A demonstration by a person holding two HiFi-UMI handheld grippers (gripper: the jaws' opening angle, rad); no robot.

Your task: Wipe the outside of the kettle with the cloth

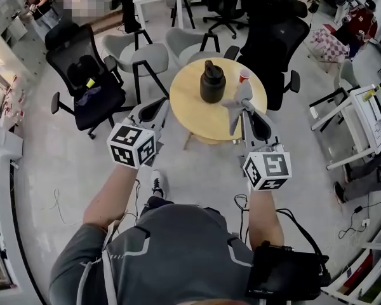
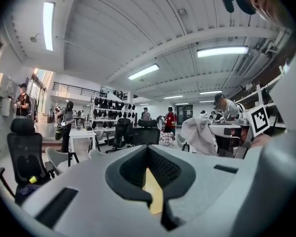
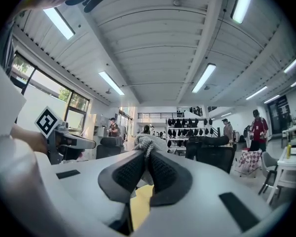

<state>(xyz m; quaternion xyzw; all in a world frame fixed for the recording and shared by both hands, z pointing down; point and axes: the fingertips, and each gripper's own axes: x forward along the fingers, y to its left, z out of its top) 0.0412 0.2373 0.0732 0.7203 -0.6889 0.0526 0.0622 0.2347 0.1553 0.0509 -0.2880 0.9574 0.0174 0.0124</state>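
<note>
Two grippers are held at the near side of the round yellow table (image 1: 192, 118), where the black kettle (image 1: 212, 81) stands upright near the middle. The right gripper (image 3: 147, 155) is clamped on the grey cloth (image 1: 236, 104); a bunch pokes past its jaw tips (the rest hangs over the tabletop), just right of the kettle. The left gripper (image 1: 161, 105), jaws pressed together on nothing, sits off the kettle's left, apart from it. A red cup (image 1: 244, 75) stands just beyond the cloth.

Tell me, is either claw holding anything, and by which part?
The right gripper pinches the grey cloth by a bunched fold; the left gripper is shut, holding nothing.
</note>
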